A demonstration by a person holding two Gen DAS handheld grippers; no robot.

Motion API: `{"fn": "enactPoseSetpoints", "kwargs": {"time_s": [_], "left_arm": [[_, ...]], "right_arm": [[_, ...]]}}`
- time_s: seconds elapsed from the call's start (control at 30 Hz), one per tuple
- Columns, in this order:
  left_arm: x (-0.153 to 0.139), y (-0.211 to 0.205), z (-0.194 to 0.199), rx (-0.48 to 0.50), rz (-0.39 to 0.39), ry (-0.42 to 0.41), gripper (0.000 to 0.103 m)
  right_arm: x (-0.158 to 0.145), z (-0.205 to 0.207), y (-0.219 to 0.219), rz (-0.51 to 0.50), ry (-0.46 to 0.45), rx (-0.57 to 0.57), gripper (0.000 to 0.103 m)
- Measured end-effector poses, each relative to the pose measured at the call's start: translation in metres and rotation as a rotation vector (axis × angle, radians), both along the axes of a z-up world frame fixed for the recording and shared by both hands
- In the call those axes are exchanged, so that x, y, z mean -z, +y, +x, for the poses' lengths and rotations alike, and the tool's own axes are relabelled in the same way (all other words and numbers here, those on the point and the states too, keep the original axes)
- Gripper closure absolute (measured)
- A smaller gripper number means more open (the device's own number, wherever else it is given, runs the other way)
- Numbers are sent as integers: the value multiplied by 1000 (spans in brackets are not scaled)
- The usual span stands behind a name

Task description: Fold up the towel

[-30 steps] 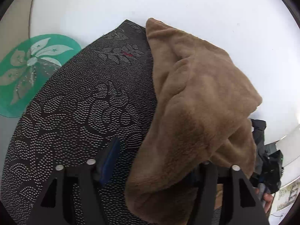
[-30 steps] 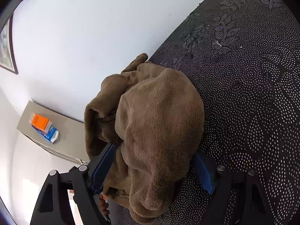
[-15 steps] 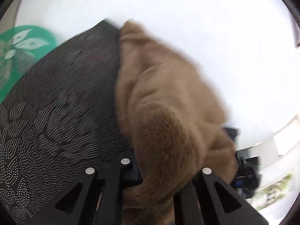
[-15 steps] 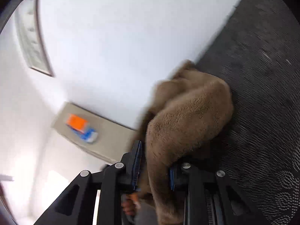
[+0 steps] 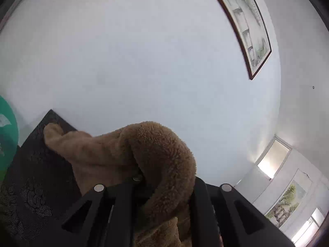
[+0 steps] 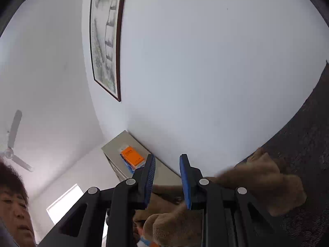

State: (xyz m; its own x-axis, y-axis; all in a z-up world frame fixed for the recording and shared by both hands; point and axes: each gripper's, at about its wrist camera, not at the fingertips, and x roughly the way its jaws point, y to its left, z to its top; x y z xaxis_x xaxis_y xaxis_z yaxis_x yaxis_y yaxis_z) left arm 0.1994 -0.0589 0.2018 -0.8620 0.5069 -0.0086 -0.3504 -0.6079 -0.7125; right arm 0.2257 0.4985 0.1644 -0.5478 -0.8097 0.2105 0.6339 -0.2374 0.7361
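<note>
A fluffy brown towel [image 5: 160, 156] is bunched between the black fingers of my left gripper [image 5: 166, 178], which is shut on it. One end of the towel trails down to the far corner of the black patterned tablecloth [image 5: 37, 164]. In the right wrist view, the blue pads of my right gripper [image 6: 167, 157] stand a narrow gap apart with bare tips. The towel [image 6: 265, 187] is pinched deeper between them, with a fold near the finger bases, and spreads right onto the tablecloth [image 6: 308, 144]. Both grippers tilt up toward the wall.
A white wall [image 5: 144, 51] with a framed picture [image 5: 244, 24] rises behind the table. A green emblem [image 5: 7, 135] lies at the left edge. A grey cabinet [image 6: 115, 148] carries an orange box [image 6: 131, 158]. A person's head [image 6: 11, 201] is at the lower left.
Both grippers went from open around the towel to shut on it, then lifted and tilted up, so the views now show mostly wall. The towel has risen with them.
</note>
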Motion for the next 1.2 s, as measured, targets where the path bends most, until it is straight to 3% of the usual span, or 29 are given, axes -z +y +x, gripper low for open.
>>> {"fn": "enactPoseSetpoints", "kwargs": {"time_s": [0.03,0.07,0.1,0.13,0.17,0.2,0.3,0.5,0.57,0.7,0.87,0.93,0.97,1.0,1.07,1.1,1.13,1.2], "left_arm": [[-3,-1,3,-14,-2,7,93],[-2,-3,2,-25,-9,3,93],[1,-4,-2,-36,-16,-4,93],[15,-4,-20,-41,-18,-16,93],[24,-6,-34,-46,-18,-35,93],[33,-8,-45,-52,-18,-56,93],[45,-23,-57,-76,-22,-94,93],[36,-29,-45,-107,-45,-103,93],[36,-29,-43,-110,-52,-101,93],[32,-31,-43,-110,-63,-104,93],[32,-35,-40,-94,-60,-98,93],[31,-38,-40,-95,-54,-93,93],[32,-41,-39,-100,-52,-91,93],[31,-44,-37,-106,-50,-90,93],[30,-52,-33,-123,-42,-88,93],[32,-56,-32,-132,-35,-87,93],[34,-60,-32,-140,-26,-88,93],[37,-67,-30,-152,-4,-86,93]], "right_arm": [[-1,10,1,89,12,67,75],[-3,21,2,179,25,134,66],[-4,31,3,268,37,201,30],[-6,41,4,357,50,268,9],[-7,52,5,447,62,335,0],[-8,62,6,536,75,402,0],[9,85,-29,799,175,400,0],[62,135,-133,1303,601,272,0],[80,144,-156,1374,748,216,0],[111,130,-197,1443,893,94,0],[139,92,-241,1550,898,-112,0],[150,77,-258,1591,897,-197,1],[156,70,-267,1610,897,-239,7],[161,62,-276,1630,896,-282,28],[172,47,-294,1667,893,-368,49],[171,33,-296,1689,810,-336,83],[170,23,-295,1713,768,-291,89],[154,9,-284,1660,724,-114,90]]}}
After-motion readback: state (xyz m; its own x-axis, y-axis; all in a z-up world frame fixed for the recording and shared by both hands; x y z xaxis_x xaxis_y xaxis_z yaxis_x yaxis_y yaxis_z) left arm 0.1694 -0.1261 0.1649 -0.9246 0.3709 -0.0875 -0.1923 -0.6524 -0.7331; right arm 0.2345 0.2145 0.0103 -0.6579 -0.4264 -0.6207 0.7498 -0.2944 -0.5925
